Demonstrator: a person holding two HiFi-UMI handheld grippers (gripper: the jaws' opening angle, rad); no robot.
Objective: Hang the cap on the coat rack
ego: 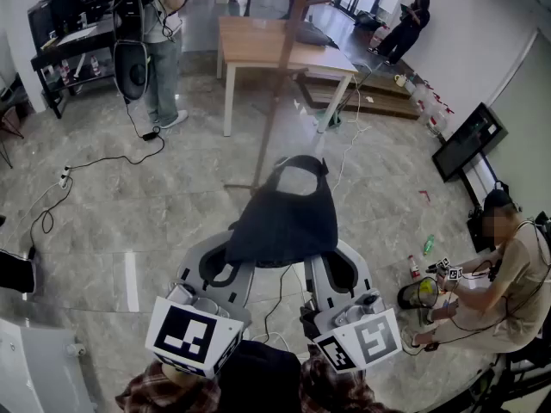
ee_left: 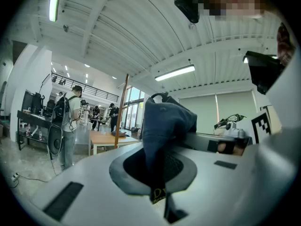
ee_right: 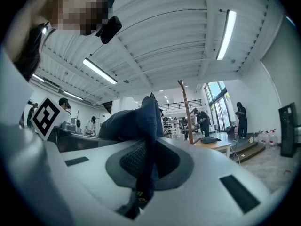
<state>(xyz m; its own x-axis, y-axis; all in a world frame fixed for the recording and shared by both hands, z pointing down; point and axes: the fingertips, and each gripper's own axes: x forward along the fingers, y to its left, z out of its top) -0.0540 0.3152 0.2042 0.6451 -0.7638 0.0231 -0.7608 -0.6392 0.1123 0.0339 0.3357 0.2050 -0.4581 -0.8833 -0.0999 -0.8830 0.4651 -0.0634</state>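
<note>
A dark navy cap (ego: 284,218) hangs spread between my two grippers, its strap opening facing away from me. My left gripper (ego: 225,263) is shut on the cap's left edge. My right gripper (ego: 333,267) is shut on its right edge. In the left gripper view the cap (ee_left: 165,126) is pinched between the jaws of the left gripper (ee_left: 157,175). The right gripper view shows the cap (ee_right: 137,121) clamped the same way in the right gripper (ee_right: 146,171). The coat rack's brown pole (ego: 280,84) stands just beyond the cap; it shows as the pole (ee_left: 123,112) and the pole (ee_right: 187,112).
A wooden table (ego: 258,46) stands behind the pole. A person with a backpack (ego: 155,41) stands at the far left. Another person (ego: 508,274) crouches at the right among bottles and gear. Cables (ego: 95,162) cross the marble floor, and a monitor (ego: 469,140) leans against the right wall.
</note>
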